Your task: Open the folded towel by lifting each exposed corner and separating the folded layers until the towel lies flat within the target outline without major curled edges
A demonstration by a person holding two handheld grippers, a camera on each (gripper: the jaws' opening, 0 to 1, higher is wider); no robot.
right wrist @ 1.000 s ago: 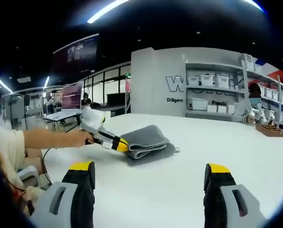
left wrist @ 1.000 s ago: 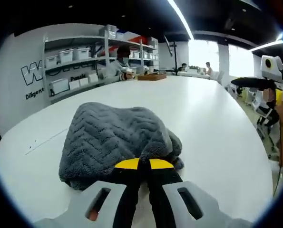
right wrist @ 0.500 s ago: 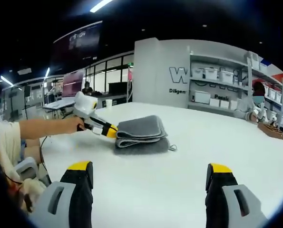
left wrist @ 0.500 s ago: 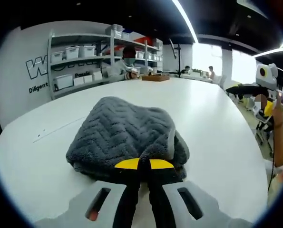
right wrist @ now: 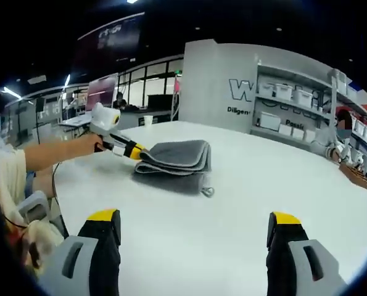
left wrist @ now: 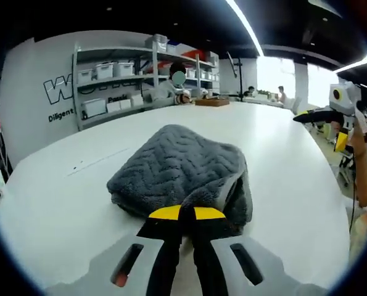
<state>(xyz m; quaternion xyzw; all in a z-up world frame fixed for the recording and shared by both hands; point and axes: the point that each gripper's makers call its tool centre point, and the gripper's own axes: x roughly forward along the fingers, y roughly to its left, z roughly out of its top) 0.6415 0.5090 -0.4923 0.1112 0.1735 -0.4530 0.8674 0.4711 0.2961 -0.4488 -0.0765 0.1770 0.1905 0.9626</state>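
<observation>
The left gripper (left wrist: 181,213) had its jaws pinched together on the near edge of the towel (left wrist: 183,169), the yellow tips meeting with grey pile bunched between them. In the right gripper view the left gripper (right wrist: 123,148) reached in from the left and gripped the upper layers at the towel's (right wrist: 174,159) end, lifting them off the bottom layer, which lay flat on the table (right wrist: 245,203) with a small loop tag at its corner. The right gripper (right wrist: 192,237) hung well apart from the towel with its jaws wide and nothing between them.

The towel sat folded in several layers near the middle of the white table (left wrist: 282,154). No outline could be made out around it.

The step in hand looked like peeling the top fold back. To do it well, the left gripper probably needed to carry only the upper layers up and over, not the whole stack, while the right gripper came in to pin the bottom layer near the tag so it would not drag. A slow arc would likely keep the edge from curling under.
</observation>
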